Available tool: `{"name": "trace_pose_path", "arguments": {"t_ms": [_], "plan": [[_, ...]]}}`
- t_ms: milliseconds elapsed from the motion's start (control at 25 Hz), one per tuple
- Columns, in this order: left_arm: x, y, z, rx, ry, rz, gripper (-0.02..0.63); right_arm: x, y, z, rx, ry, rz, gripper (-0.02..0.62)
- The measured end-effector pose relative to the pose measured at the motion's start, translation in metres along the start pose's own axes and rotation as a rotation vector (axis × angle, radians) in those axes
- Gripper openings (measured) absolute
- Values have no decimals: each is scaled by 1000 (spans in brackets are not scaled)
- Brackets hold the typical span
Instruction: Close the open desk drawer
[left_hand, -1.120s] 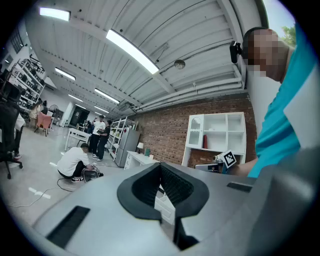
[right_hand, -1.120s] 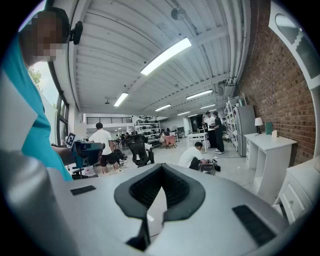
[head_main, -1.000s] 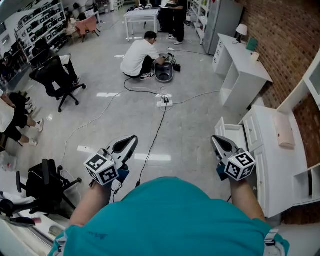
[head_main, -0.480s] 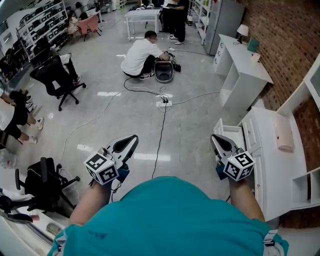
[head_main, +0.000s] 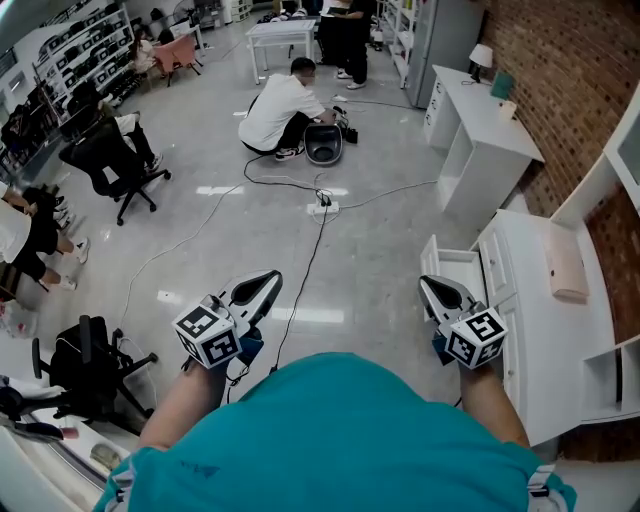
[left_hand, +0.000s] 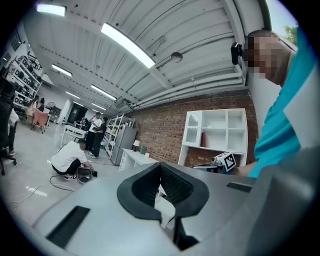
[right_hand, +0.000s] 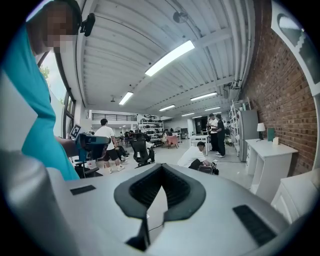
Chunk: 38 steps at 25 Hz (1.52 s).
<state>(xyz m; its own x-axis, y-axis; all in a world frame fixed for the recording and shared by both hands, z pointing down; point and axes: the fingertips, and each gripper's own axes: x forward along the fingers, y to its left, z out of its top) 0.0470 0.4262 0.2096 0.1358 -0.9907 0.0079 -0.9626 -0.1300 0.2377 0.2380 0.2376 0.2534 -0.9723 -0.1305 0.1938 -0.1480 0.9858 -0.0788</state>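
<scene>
We hold both tools with jaws pressed together and nothing between them, the left gripper (head_main: 268, 278) lower left of centre and the right gripper (head_main: 428, 284) lower right. The open drawer (head_main: 462, 268) sits right of centre, just above the right gripper. It is pulled out leftward from the white desk (head_main: 540, 300), and its front panel runs up-and-down the frame. Grey floor (head_main: 375, 250) lies open left of that panel, crossed by a black cable (head_main: 305, 270).

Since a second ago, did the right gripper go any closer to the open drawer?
No. The right gripper sits just as near the open drawer's front corner as before.
</scene>
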Motion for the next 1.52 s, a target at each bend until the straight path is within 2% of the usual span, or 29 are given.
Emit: {"name": "trace_pose_path", "arguments": {"t_ms": [280, 480, 640, 800, 960, 1120, 1280, 1520], "plan": [[32, -5, -4, -14, 14, -24, 15, -7, -32, -8, 27, -4, -15, 20], [36, 26, 1, -22, 6, -27, 15, 27, -35, -2, 17, 4, -8, 20], [41, 76, 5, -29, 6, -48, 15, 79, -37, 5, 4, 15, -11, 20], [53, 146, 16, -31, 4, -89, 15, 147, -43, 17, 2, 21, -38, 20], [63, 222, 39, -47, 17, -124, 15, 218, -38, 36, 7, 24, -62, 20], [75, 285, 64, -31, 34, -157, 15, 283, -43, 60, 26, 5, -89, 20], [91, 333, 76, -29, 47, -178, 15, 331, -53, 72, 30, 10, -106, 20], [121, 379, 80, -43, 74, -207, 15, 376, -80, 71, 57, 34, -136, 20]]}}
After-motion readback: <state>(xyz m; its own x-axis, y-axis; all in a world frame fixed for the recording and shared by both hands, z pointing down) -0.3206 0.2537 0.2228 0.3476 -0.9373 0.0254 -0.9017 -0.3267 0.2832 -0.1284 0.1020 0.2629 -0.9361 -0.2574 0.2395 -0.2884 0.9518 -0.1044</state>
